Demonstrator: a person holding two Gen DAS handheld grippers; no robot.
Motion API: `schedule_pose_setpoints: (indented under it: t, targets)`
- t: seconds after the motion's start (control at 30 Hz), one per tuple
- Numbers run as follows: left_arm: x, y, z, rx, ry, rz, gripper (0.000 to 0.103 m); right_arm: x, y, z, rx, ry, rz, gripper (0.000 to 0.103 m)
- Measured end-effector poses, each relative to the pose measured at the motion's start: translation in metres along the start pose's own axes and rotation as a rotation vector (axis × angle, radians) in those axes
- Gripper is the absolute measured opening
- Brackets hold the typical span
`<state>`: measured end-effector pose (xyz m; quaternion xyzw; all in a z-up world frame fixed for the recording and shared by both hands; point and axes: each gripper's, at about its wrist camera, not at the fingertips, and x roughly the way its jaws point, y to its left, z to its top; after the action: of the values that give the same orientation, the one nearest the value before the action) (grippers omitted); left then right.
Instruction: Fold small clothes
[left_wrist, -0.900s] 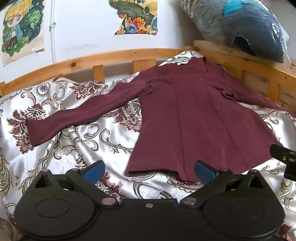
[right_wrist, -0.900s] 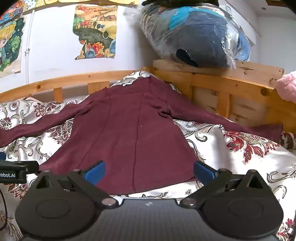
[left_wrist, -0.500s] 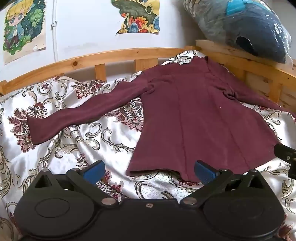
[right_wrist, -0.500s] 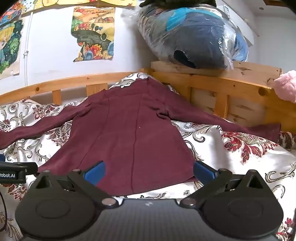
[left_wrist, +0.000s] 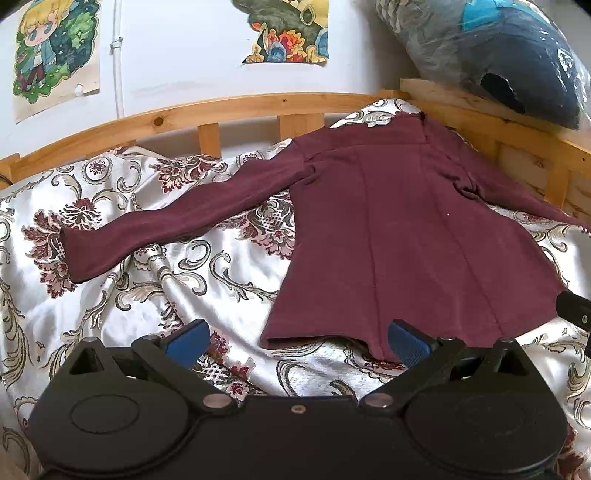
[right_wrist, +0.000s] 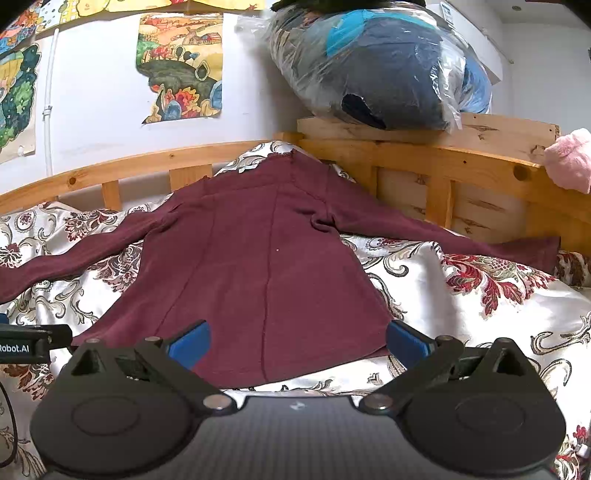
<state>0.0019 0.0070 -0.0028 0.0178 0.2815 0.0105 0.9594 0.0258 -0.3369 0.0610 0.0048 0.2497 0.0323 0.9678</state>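
1. The left wrist view gets the whole left sleeve of the maroon long-sleeved knit top (left_wrist: 402, 236), stretched out toward the left side of the bed with its cuff lying flat. The right wrist view cuts that cuff off, but it shows the other sleeve running all the way out to the wooden bed frame (right_wrist: 443, 166) at the right edge, plus a fluffy pink thing (right_wrist: 569, 160) sitting on that rail. I can't tell what it is.

2. The top lies spread flat on the cream satin bedspread with dark red floral print (left_wrist: 155, 284), neck toward the head corner of the bed, hem toward the cameras.

3. The left gripper (left_wrist: 295, 338) is wide open with nothing in it. It hovers at the hem's left corner, with the right blue pad over the hem edge and the left one over bare bedspread.

4. The right gripper (right_wrist: 297, 338) is also spread wide and holding nothing, sitting just above the hem's right half.

5. Container-wise, a clear plastic bag stuffed with dark blue and grey fabric (right_wrist: 373, 66) rests on the frame's top board behind the top.

6. There are torn cartoon posters (left_wrist: 288, 31) on the white wall. Nothing lies on the top itself.
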Motion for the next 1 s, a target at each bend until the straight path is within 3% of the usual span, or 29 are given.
schedule_pose_setpoints:
  t: [1.0]
  targets:
    - [-0.0005,0.0018,0.0012,-0.015,-0.013,0.004,0.102,0.0003,-0.0016,-0.0031,0.017,0.003,0.002,0.103]
